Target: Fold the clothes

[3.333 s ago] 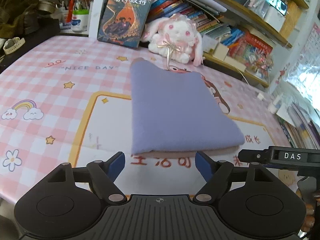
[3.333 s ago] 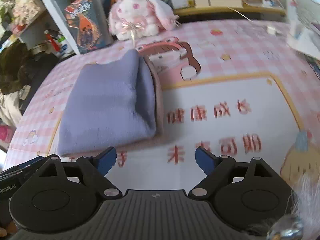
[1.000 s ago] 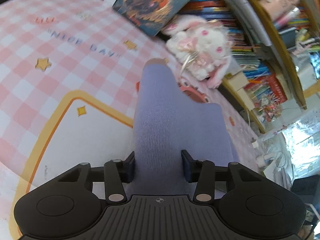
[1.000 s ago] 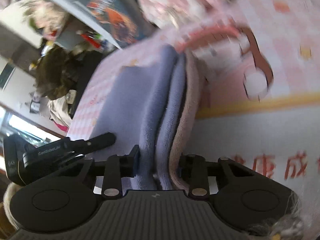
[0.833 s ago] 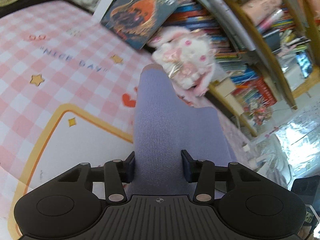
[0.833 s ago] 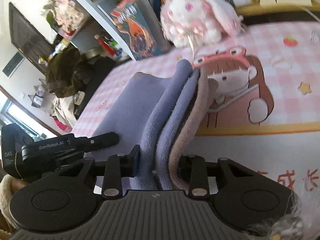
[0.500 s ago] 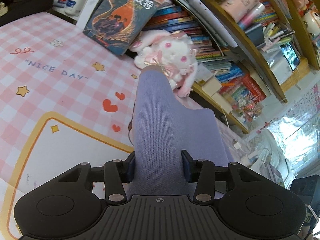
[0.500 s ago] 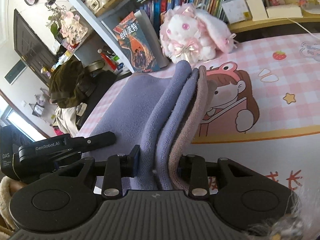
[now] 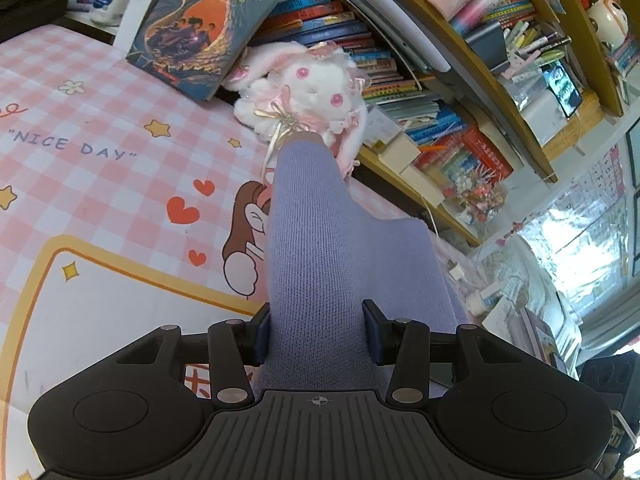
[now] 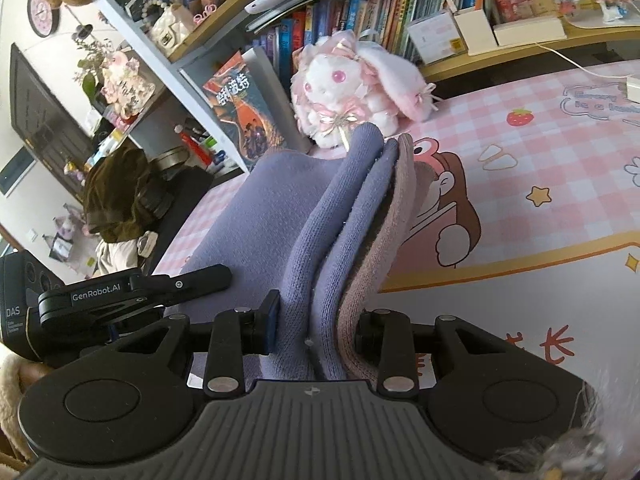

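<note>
Gripping one folded lavender knit garment (image 9: pixel 316 264) between them, the left gripper (image 9: pixel 316 330) and right gripper (image 10: pixel 316 322) are each clenched on its near edge, one at either end, and it seems lifted off the pink checked table (image 9: pixel 100 184), probably so the stacked layers stay together. At the right gripper three layers show edge-on: two lavender and one dusty pink (image 10: pixel 384 240), likely a lining. Behind sit one white plush rabbit (image 9: pixel 308 92) and one leaning book (image 9: pixel 208 24). Whether another fold is due or it is simply being carried, I cannot tell.
</note>
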Demonstrator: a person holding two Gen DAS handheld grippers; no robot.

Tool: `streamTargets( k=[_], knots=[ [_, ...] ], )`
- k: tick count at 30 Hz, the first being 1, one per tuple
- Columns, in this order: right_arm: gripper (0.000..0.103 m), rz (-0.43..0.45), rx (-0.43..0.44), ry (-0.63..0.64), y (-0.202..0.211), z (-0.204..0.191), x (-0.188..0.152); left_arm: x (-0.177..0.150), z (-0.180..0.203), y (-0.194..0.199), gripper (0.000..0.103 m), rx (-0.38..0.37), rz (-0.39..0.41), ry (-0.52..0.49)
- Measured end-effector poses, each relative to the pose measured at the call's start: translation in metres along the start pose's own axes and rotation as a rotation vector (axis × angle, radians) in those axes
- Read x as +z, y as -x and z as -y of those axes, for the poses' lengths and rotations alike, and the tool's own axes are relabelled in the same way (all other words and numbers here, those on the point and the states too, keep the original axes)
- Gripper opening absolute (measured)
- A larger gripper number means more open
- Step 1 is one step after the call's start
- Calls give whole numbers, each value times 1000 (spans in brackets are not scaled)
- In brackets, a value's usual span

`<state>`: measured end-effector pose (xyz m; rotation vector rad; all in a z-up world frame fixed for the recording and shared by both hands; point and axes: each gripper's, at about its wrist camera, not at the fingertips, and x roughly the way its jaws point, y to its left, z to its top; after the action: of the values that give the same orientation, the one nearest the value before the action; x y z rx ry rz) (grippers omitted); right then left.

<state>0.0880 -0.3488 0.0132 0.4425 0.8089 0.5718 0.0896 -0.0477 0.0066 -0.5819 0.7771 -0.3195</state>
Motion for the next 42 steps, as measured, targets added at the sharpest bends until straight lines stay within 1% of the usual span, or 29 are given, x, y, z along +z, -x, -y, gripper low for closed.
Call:
streamTargets(
  k=[7, 15, 19, 25, 33, 37, 42],
  knots=[
    [31, 12, -28, -12, -13, -20, -2, 15, -23, 6, 43, -29, -16, -2],
    [30, 17, -63, -1, -39, -63, -5, 39, -66, 22, 43, -59, -34, 18],
    [30, 29, -84, 40, -57, -87, -6, 53, -86, 30, 43, -76, -35, 17],
    [30, 52, -113, 145, -86, -120, 0, 78, -113, 33, 43, -103, -27, -6],
    [30, 72, -142, 251, -130, -141, 28, 118, -136, 16, 43, -127, -3, -24],
    [30, 62, -145, 287, -151, -139, 40, 135, -146, 3, 43, -129, 4, -13],
    [30, 48, -147, 331, -178, -136, 55, 150, -153, -15, 43, -108, 11, -17]
  ],
)
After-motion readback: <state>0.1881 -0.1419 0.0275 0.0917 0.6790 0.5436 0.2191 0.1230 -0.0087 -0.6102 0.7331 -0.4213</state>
